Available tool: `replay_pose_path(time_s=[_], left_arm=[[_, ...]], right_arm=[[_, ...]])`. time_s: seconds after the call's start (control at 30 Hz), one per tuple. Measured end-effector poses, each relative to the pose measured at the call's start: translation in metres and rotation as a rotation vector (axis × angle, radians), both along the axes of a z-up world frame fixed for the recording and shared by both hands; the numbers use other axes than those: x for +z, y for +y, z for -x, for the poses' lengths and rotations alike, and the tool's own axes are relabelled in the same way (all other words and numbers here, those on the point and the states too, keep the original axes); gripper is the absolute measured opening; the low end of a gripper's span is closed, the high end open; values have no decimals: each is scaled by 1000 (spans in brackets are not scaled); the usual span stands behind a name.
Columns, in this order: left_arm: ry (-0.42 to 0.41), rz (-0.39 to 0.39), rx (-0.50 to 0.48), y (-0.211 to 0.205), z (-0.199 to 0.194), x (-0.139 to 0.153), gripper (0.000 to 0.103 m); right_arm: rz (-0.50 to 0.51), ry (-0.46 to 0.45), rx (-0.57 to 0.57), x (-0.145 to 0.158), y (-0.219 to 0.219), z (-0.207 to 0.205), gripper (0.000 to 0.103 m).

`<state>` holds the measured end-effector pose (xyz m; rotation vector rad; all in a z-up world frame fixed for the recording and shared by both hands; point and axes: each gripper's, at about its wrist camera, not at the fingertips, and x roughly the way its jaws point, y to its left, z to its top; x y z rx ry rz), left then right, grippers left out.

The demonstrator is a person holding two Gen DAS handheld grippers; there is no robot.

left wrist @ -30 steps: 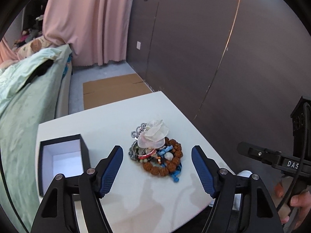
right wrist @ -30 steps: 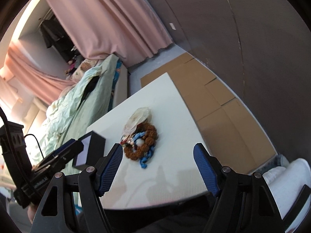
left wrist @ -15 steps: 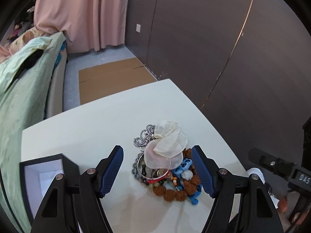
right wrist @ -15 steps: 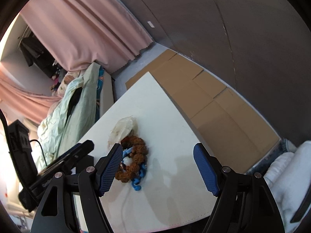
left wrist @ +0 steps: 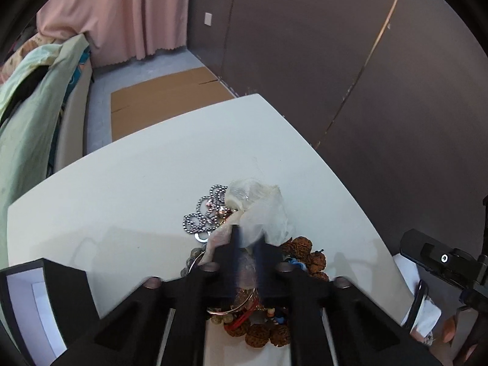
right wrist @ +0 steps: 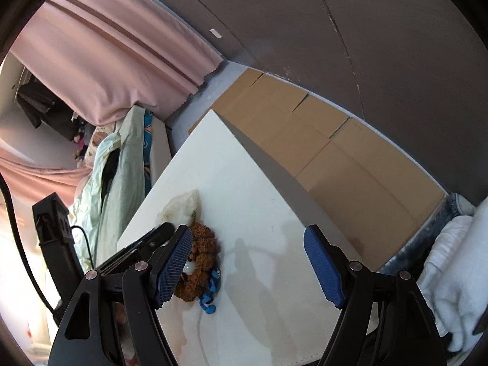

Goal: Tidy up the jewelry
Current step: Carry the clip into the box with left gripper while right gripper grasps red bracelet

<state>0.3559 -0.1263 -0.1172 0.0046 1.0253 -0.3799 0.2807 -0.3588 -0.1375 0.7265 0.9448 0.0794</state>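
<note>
The sheer pouch (left wrist: 259, 210) atop the jewelry heap (left wrist: 262, 314) is pinched at its near end by the left gripper (left wrist: 247, 241), jaws just closed, while the right gripper (right wrist: 248, 262) is held wide beside the heap.

Shiny metal ball chain (left wrist: 203, 213), sheer pouch (left wrist: 259, 210), matt white table (left wrist: 137, 189)

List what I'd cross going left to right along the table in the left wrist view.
Open black box → silver ball chain → sheer organza pouch, pinched in the left tool → brown seed-bead bracelet → right tool's black body.
</note>
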Motion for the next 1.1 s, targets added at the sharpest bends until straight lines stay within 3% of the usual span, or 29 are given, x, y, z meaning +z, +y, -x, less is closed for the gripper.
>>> replay_pose_path(time_s=[0.4,0.6,0.93,1.1], left_arm=[[-82,73,51,32,13,39,1],[-113,90,80,50,22,55,1],[-148,96,133,84,33,72,1],[-159,91,152,95,38,79,1]], right_arm=[[-69,-44,104,3,22,-25,75],[-129,-51,178,4,44,-45,60],[-182,62,234,-20,79,-74,30],[-155,92,236,-27,89,-82,28]])
